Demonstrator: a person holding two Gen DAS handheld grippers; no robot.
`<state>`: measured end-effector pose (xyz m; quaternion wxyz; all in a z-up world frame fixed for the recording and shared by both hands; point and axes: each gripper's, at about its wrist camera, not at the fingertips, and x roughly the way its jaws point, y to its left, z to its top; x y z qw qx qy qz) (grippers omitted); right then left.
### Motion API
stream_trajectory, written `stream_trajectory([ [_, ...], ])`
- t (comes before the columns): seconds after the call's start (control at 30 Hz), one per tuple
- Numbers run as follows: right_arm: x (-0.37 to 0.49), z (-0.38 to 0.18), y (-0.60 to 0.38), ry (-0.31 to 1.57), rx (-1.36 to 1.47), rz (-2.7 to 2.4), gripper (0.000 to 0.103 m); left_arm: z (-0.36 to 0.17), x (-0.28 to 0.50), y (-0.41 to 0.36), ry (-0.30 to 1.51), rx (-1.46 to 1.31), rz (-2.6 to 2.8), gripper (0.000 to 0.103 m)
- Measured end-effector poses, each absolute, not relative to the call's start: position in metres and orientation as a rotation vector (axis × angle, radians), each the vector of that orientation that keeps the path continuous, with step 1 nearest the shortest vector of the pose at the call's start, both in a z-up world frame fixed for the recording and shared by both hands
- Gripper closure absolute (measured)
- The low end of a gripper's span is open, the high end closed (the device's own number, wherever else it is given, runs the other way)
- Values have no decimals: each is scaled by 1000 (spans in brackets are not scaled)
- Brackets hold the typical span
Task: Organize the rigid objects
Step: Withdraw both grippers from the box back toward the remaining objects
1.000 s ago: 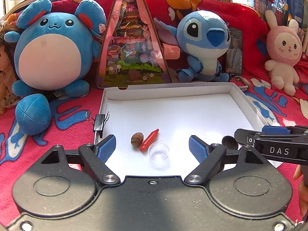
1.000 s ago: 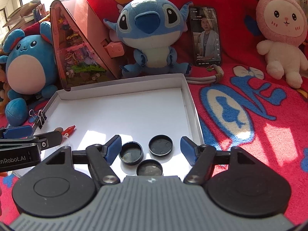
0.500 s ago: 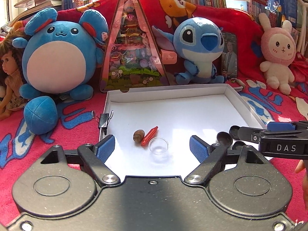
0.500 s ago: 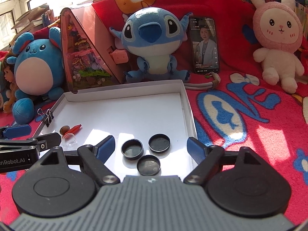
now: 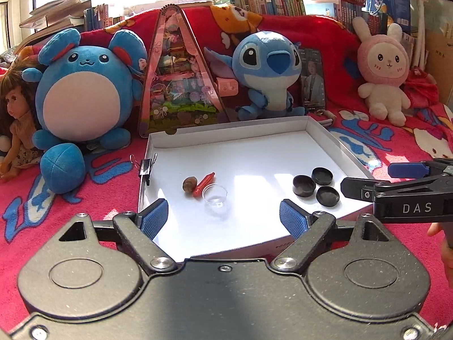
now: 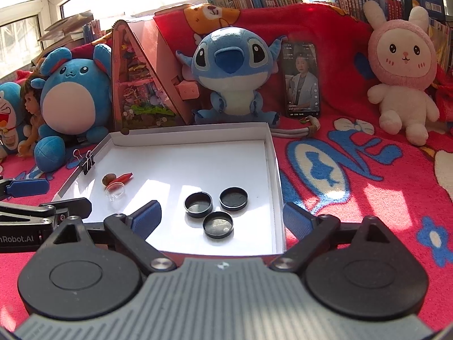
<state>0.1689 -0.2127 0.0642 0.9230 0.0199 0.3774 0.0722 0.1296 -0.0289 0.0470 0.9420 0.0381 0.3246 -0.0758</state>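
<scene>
Tray (image 5: pixel 320 133) on the blanket (image 6: pixel 354 170), toys lined up behind it.
Inside: nut (image 5: pixel 189 183), stick (image 5: pixel 204 184) and clear cup (image 5: pixel 215 195) cluster left; three caps (image 6: pixel 216 208) huddle right, near the wall.

Open tray (image 5: pixel 322 138) middle, seemingly unobstructed

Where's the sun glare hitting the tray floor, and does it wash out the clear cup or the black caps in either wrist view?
Left wrist view: bright patches cross the white tray floor; the clear cup is faint, only its rim reads, while the black caps stay crisp. Right wrist view: sun stripes again; the cup nearly vanishes, one cap glints inside. Fisheye bending at both edges.
</scene>
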Motion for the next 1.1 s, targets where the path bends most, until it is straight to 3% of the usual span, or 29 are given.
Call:
stream_trajectory([
  [1.1,66,56,-211,688,-90,228,0,20,27,-33,631,98,-168,16],
])
